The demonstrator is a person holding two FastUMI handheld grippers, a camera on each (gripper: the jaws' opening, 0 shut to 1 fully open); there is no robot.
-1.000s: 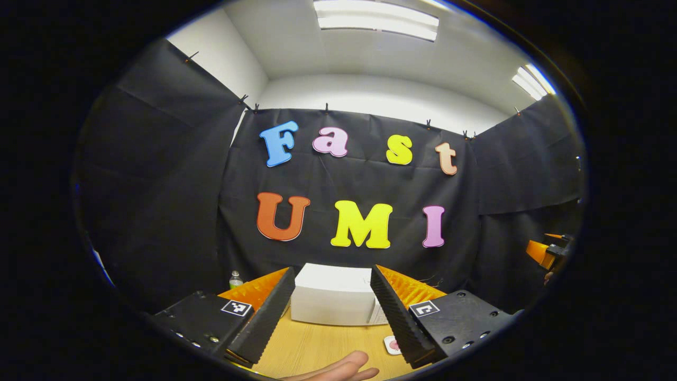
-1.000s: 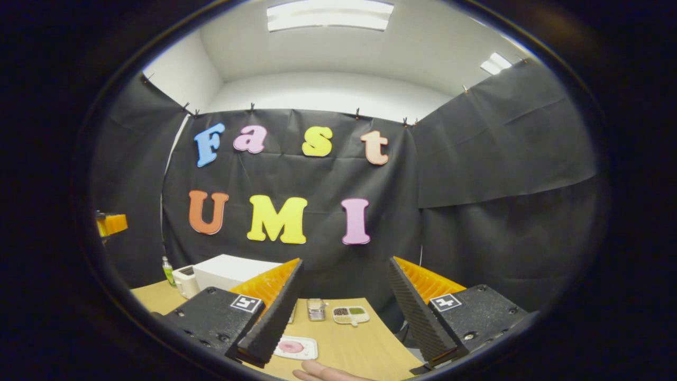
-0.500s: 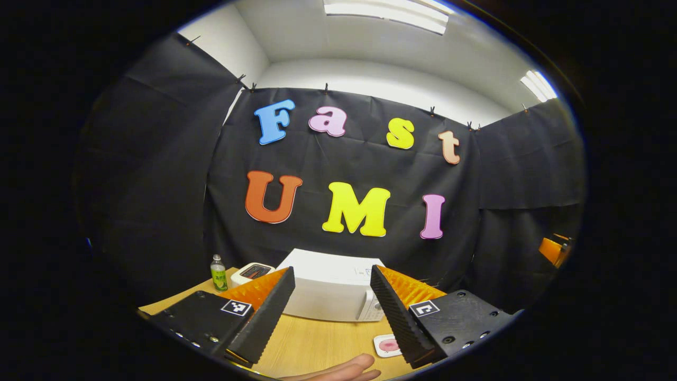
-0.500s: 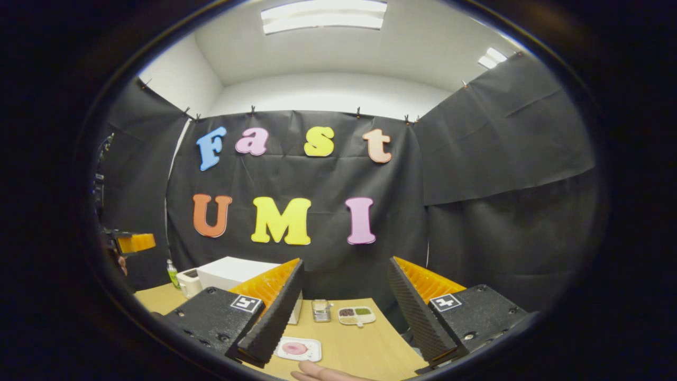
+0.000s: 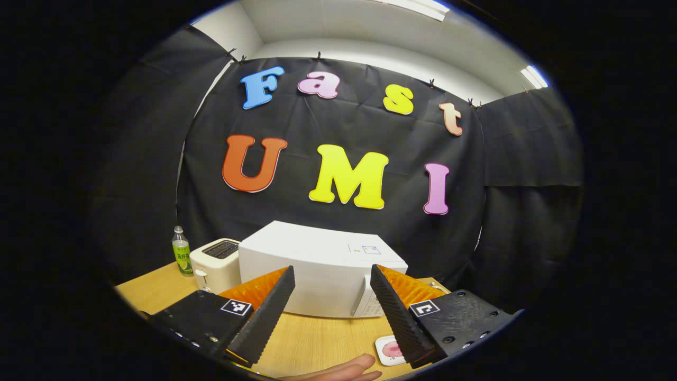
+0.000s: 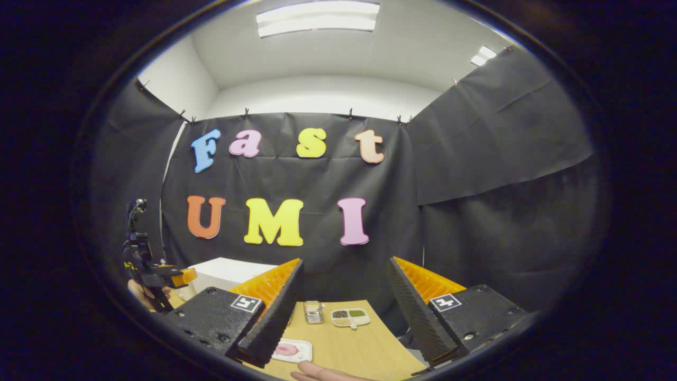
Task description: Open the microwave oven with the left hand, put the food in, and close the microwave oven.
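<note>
A white microwave (image 5: 322, 270) stands at the back of the wooden table (image 5: 312, 344) with its door closed; its top (image 6: 227, 267) also peeks out behind my right gripper's left finger. My left gripper (image 5: 332, 272) is open and empty, held in the air a short way in front of the microwave. A white plate with pink food (image 5: 390, 349) (image 6: 290, 350) lies on the table near the front. My right gripper (image 6: 345, 263) hangs open and empty above the table. The left gripper (image 6: 158, 275) and the hand holding it appear at the far left of the right gripper view.
A white toaster (image 5: 214, 262) and a green-labelled bottle (image 5: 181, 251) stand left of the microwave. A divided dish of small foods (image 6: 350, 316) and a small clear container (image 6: 313, 312) sit at the table's back right. A fingertip (image 5: 338, 370) shows at the lower edge.
The left gripper has come closer to the microwave and tipped down, bringing the toaster and bottle into its view. In the right gripper view the left gripper has moved lower and inward.
</note>
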